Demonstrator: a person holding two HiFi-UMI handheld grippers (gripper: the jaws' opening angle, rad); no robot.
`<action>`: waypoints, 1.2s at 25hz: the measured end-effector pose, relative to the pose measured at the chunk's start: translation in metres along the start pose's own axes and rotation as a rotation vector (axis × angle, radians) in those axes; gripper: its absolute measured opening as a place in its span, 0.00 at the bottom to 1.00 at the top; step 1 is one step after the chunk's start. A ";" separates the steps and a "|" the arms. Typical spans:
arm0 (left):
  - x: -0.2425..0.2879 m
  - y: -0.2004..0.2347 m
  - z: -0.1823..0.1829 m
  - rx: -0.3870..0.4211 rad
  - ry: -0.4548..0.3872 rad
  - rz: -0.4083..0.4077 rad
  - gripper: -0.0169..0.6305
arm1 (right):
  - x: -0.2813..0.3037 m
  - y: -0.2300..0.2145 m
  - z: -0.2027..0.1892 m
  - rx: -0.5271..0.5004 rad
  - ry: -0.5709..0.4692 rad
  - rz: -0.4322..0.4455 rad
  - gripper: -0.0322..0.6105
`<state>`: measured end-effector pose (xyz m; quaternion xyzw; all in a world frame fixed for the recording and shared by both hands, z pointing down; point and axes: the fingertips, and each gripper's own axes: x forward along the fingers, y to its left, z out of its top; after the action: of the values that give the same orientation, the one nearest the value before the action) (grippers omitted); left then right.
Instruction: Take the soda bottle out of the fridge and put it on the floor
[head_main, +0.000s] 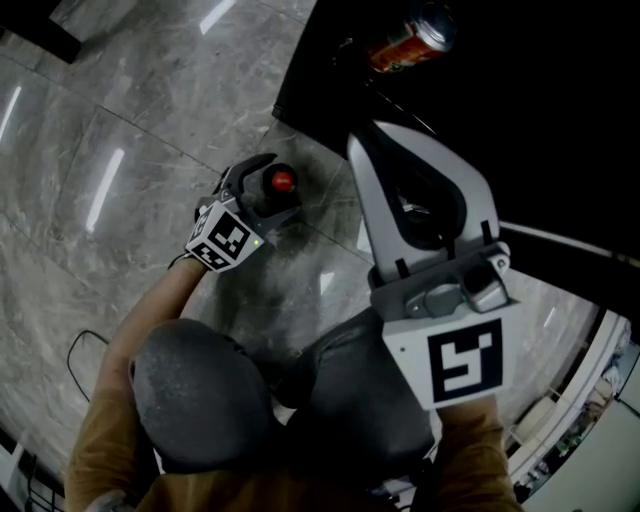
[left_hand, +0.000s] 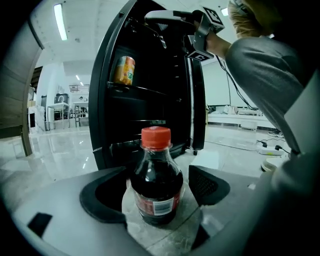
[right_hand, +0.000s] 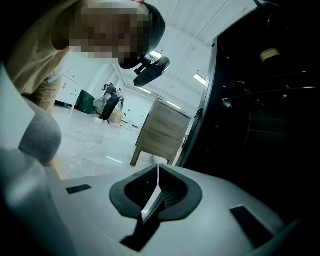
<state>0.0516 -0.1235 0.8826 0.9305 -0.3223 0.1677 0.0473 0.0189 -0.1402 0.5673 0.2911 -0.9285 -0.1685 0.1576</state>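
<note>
The soda bottle (left_hand: 156, 185) is dark with a red cap (head_main: 283, 181) and stands upright on the grey marble floor (head_main: 130, 150) in front of the black fridge (left_hand: 150, 100). My left gripper (head_main: 268, 190) is low at the floor with its jaws on either side of the bottle. They are open, with a gap between each pad (left_hand: 207, 185) and the bottle. My right gripper (head_main: 362, 140) is held higher, next to the fridge's open door, and is shut with nothing in it; in the right gripper view its pads (right_hand: 145, 187) are pressed together.
An orange drink can (head_main: 408, 40) sits on a shelf of the fridge, also seen as the can (left_hand: 123, 70) in the left gripper view. A wooden cabinet (right_hand: 162, 135) stands beyond the fridge. A cable (head_main: 85, 345) and a power strip (left_hand: 267, 147) lie on the floor.
</note>
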 end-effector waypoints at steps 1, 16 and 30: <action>-0.003 0.002 0.004 -0.005 -0.008 0.007 0.61 | 0.001 0.001 0.001 0.002 -0.004 0.004 0.06; -0.032 0.004 0.039 -0.051 -0.036 -0.003 0.61 | 0.014 0.005 0.010 0.025 -0.051 0.016 0.06; -0.044 -0.002 0.081 -0.046 -0.081 -0.028 0.56 | 0.023 0.001 0.000 0.146 0.008 0.005 0.06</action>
<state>0.0430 -0.1123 0.7911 0.9396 -0.3145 0.1220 0.0579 0.0008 -0.1532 0.5719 0.3003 -0.9383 -0.0987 0.1402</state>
